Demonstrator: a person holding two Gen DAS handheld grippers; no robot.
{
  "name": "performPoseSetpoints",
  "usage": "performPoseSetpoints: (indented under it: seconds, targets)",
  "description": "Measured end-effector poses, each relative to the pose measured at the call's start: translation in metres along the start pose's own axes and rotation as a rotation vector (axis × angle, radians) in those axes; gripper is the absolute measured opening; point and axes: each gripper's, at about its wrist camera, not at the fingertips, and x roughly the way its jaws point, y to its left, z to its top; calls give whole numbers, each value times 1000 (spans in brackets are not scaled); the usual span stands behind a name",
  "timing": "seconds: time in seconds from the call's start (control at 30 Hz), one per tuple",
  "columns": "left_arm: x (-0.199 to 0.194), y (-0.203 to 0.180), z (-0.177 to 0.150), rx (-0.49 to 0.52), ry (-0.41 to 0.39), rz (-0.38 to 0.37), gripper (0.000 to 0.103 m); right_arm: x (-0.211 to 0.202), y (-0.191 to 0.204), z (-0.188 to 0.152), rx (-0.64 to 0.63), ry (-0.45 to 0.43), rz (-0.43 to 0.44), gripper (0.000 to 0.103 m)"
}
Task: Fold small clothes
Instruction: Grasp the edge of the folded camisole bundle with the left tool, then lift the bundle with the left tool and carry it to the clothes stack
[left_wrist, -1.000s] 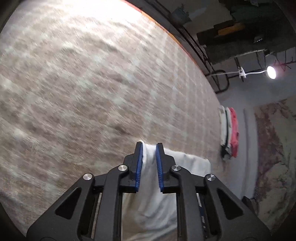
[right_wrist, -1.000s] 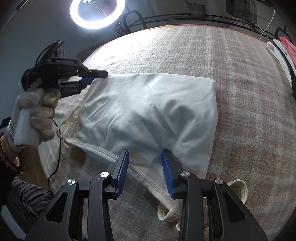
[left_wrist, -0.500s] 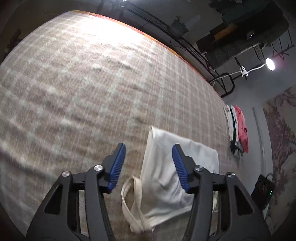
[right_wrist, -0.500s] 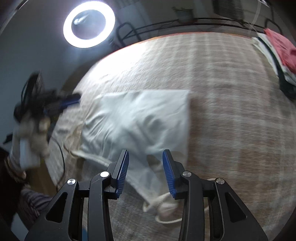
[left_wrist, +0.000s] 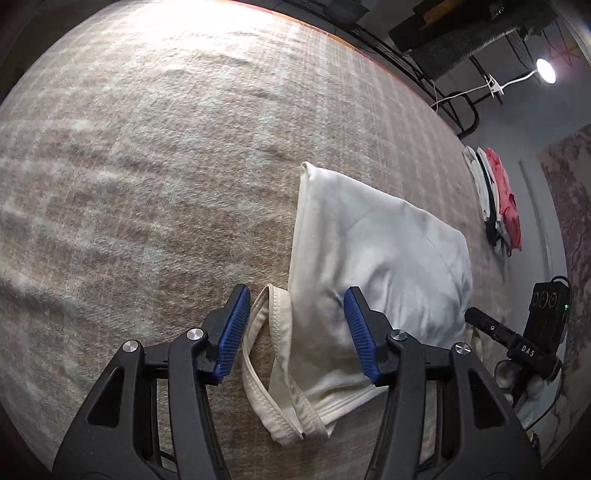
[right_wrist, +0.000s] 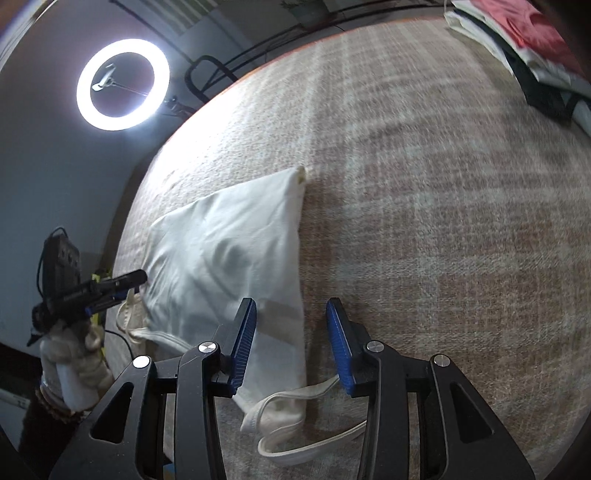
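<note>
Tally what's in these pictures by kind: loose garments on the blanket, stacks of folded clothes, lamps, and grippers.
Loose cream white strappy top on plaid blanket: 1
Stack of folded clothes, red on top: 1
Lamps, ring light and small clip lamp: 2
Grippers, left gripper, right gripper: 2
Total: 6

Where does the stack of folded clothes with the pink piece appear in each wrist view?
Left wrist: the stack of folded clothes lies at the right edge, beyond the white garment.
Right wrist: the same stack fills the top right corner, cut by the frame.
Shared landmark: the white garment on the plaid blanket.
</note>
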Motion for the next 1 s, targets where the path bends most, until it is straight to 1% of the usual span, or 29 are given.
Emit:
performPoseSetpoints:
  seconds: [0.03,0.1,0.17,0.23,0.3,0.37,0.4,0.43,0.47,0.5,0.57,0.6,0.7,0.9,1.0]
  targets:
    - [1,-1,1,2,-3,0,53,2,-2,1,12,0,13,39]
    - [2,-4,1,11,-12,6,53,3,-4,3,30,-11,44,47]
    - [3,-8,1,26,-21,17,53,4,-5,5,43,-22,69,48]
    - [5,-12,0,42,-29,31,50,7,-3,6,46,-34,81,48]
    - [7,-13,0,49,-28,31,33,13,0,8,37,-34,86,48]
    - [9,-14,-1,38,-25,23,26,17,5,10,44,-41,92,47]
    - [9,-14,-1,40,-26,23,19,18,5,11,51,-42,97,42]
    - [10,-16,-2,44,-25,26,16,20,5,12,59,-42,96,37]
    - [9,-18,-2,52,-33,36,14,21,5,13,65,-40,92,26]
    - [8,-23,-3,68,-44,54,11,22,4,14,69,-35,94,11]
    - [5,-32,-6,103,-70,89,9,28,7,17,72,-16,89,9]
    - [3,-38,-8,123,-84,111,8,28,11,16,58,-20,68,7]
    - [-4,-52,-13,169,-127,154,8,24,28,17,-11,-32,-8,4]
    - [-15,-66,-22,216,-186,201,7,7,44,21,-50,-90,-23,3]
    - [-17,-72,-23,247,-201,207,7,-1,47,22,-55,-113,-20,3]
